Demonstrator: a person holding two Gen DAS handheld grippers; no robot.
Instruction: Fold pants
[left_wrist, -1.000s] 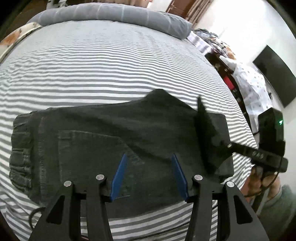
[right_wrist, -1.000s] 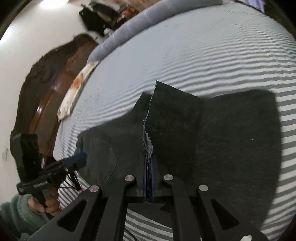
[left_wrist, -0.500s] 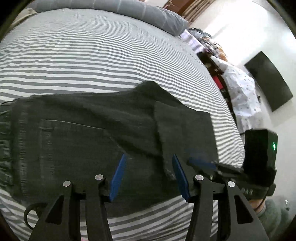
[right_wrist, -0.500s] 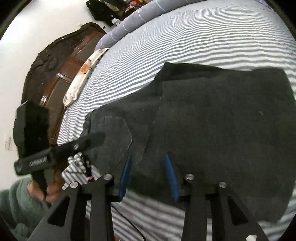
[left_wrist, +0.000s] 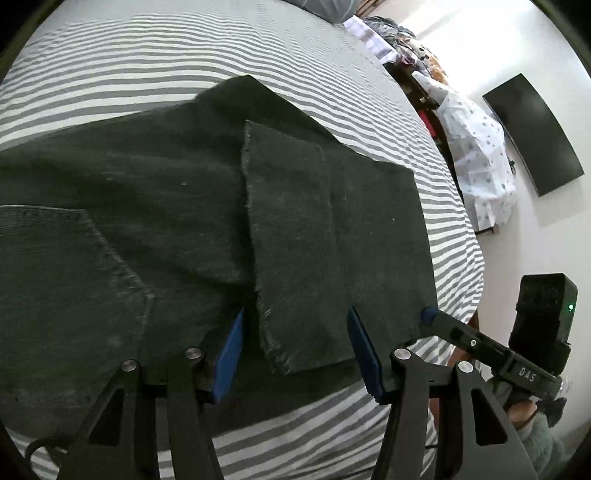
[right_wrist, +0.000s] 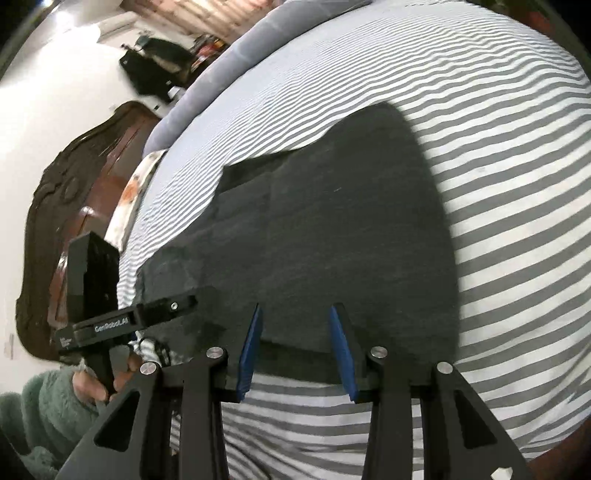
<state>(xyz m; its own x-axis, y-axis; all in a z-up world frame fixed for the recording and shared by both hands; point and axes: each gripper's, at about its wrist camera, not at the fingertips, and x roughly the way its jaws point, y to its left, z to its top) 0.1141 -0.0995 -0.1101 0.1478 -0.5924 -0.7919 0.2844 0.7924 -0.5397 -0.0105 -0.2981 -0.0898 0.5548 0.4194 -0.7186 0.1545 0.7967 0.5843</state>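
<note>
- Bed with a gray and white striped sheet lay under everything.
- Dark pants lay flat on the bed, near its front edge, with the leg end folded back over the middle.
- Back pocket showed on the left part of the pants.
- Left gripper had its jaws wide apart over the folded edge, holding nothing.
- Right gripper had its jaws wide apart too, holding nothing.

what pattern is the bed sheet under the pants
Grey and white stripes on the bed sheet, clearest in the right wrist view around the dark pants.
</note>
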